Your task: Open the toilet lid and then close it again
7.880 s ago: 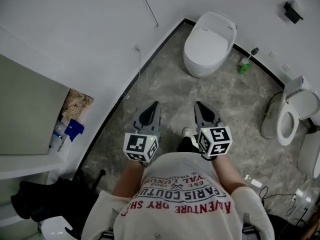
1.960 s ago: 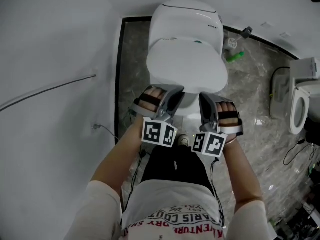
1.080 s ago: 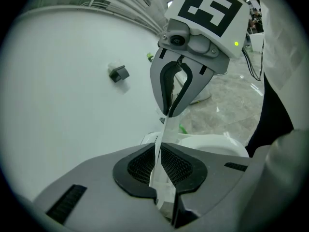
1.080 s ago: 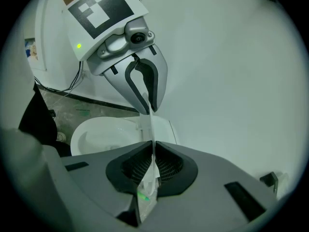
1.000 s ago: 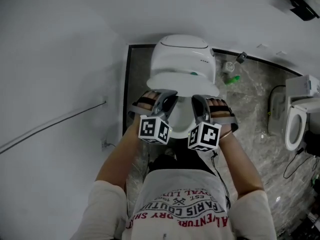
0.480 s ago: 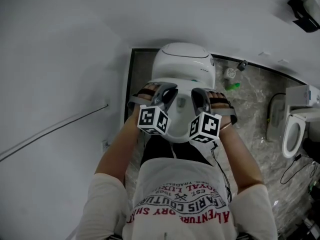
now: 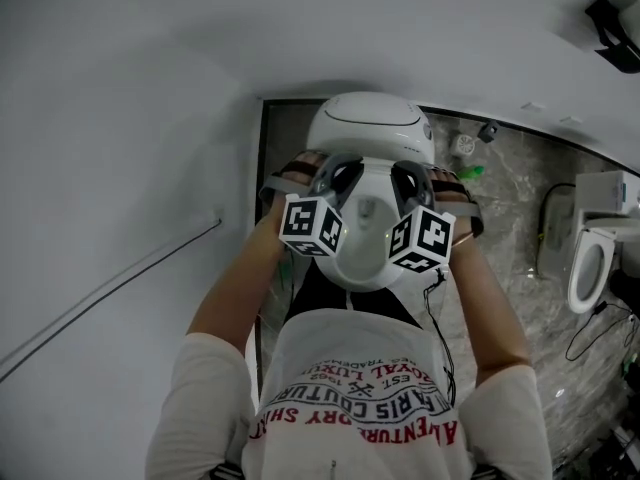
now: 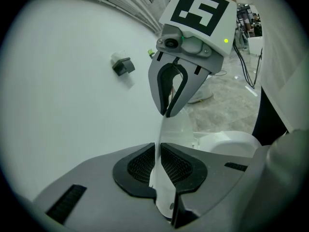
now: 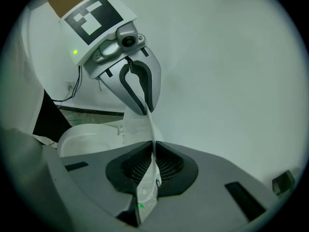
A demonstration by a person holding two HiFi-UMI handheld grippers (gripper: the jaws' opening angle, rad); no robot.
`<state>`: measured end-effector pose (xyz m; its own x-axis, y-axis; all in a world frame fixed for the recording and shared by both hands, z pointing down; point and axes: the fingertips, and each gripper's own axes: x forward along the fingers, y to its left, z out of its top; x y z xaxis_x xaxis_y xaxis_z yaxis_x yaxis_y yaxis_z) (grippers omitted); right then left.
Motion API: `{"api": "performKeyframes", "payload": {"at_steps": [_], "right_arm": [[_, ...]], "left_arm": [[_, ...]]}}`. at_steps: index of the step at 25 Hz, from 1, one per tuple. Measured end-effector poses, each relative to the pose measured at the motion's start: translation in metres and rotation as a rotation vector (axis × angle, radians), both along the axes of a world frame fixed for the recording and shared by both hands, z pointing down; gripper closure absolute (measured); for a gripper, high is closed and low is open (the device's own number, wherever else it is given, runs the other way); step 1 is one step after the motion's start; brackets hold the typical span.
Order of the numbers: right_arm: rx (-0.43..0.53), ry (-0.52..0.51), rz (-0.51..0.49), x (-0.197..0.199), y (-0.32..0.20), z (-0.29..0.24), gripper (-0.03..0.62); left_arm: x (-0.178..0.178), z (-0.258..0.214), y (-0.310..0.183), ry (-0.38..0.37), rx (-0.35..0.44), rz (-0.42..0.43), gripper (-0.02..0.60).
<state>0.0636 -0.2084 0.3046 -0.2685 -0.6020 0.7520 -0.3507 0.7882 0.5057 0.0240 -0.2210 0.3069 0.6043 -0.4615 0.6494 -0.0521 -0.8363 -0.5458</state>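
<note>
Head view, left to right: your left gripper (image 7: 337, 175) sits just left of centre frame, its jaws narrowed and pinching the left edge of the white toilet lid (image 7: 367, 230). The lid stands tilted up at centre frame, just below the toilet's rear body (image 7: 370, 123). Your right gripper (image 7: 408, 180) clamps the lid's opposite edge the same way. A second toilet (image 7: 590, 268) stands at the right edge.
</note>
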Motion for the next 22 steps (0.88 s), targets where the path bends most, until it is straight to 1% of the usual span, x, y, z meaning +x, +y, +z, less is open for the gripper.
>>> {"api": "performKeyframes", "payload": {"at_steps": [4, 8, 12, 16, 22], "right_arm": [[0.002, 0.002, 0.015, 0.005, -0.024, 0.0, 0.564], [-0.027, -0.015, 0.034, 0.011, -0.047, 0.002, 0.564], [-0.031, -0.023, 0.039, 0.017, -0.066, 0.004, 0.563], [-0.054, -0.056, 0.063, 0.021, -0.086, 0.008, 0.563], [-0.079, -0.068, 0.071, 0.027, -0.113, 0.014, 0.563]], "left_arm": [[0.005, 0.0, -0.024, 0.003, -0.009, 0.017, 0.537], [0.011, 0.002, -0.045, 0.004, -0.018, 0.024, 0.537], [0.016, 0.004, -0.064, 0.022, -0.031, 0.018, 0.535], [0.02, 0.008, -0.084, 0.045, -0.045, 0.011, 0.532], [0.026, 0.016, -0.11, 0.033, -0.056, 0.031, 0.531]]}}
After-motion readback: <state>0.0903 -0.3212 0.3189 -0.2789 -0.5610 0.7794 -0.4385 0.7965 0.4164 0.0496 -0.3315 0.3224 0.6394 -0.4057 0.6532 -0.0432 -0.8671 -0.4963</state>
